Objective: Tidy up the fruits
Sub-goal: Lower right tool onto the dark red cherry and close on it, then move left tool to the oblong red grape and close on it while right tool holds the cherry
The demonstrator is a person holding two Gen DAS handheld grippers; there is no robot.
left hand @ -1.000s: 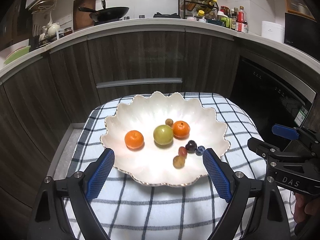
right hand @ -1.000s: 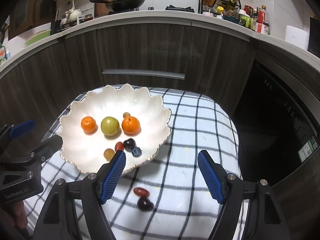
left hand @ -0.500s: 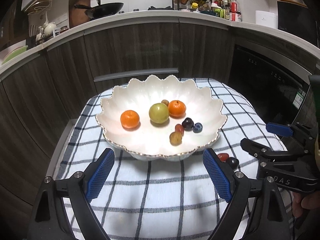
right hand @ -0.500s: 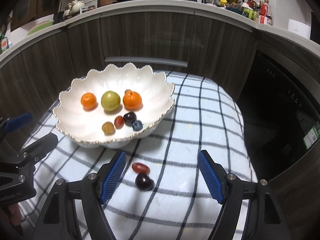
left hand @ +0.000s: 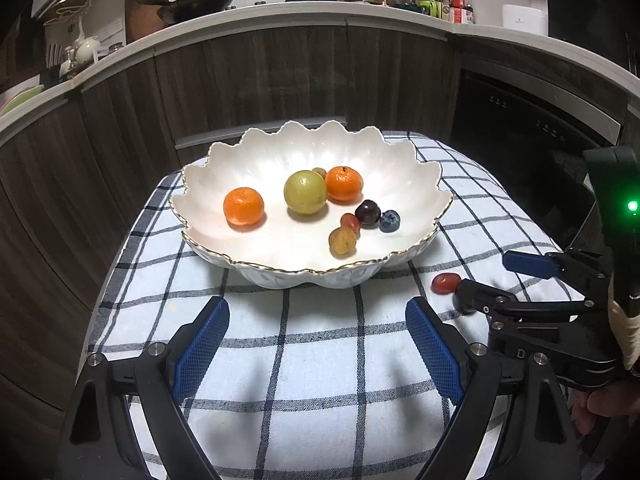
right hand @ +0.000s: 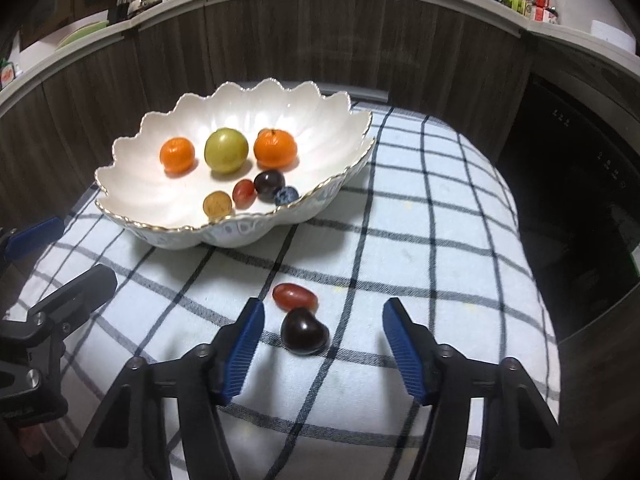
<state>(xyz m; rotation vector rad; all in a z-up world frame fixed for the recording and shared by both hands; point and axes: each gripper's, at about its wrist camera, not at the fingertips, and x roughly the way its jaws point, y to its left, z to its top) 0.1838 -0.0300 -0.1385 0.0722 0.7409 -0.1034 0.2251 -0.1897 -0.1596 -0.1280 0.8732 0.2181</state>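
A white scalloped bowl (left hand: 416, 184) (right hand: 132, 148) on a checked cloth holds two oranges, a green fruit (left hand: 305, 192) (right hand: 226, 155) and several small fruits. On the cloth, a red grape (right hand: 295, 296) (left hand: 445, 283) and a dark plum (right hand: 304, 331) lie in front of the bowl. My right gripper (right hand: 324, 342) is open, low over the cloth, with the plum between its fingers and not touching them. My left gripper (left hand: 318, 344) is open and empty in front of the bowl. In the left wrist view the right gripper hides the plum.
The checked cloth (right hand: 432, 208) covers a small raised surface with edges dropping off on all sides. Dark wood cabinets (left hand: 260, 80) stand behind it, with a dark appliance (left hand: 520, 128) at the right. A counter above carries a wok and bottles.
Both grippers have pulled back and lowered toward the cloth. The right gripper has come down around the dark plum, which now lies between its open fingers.
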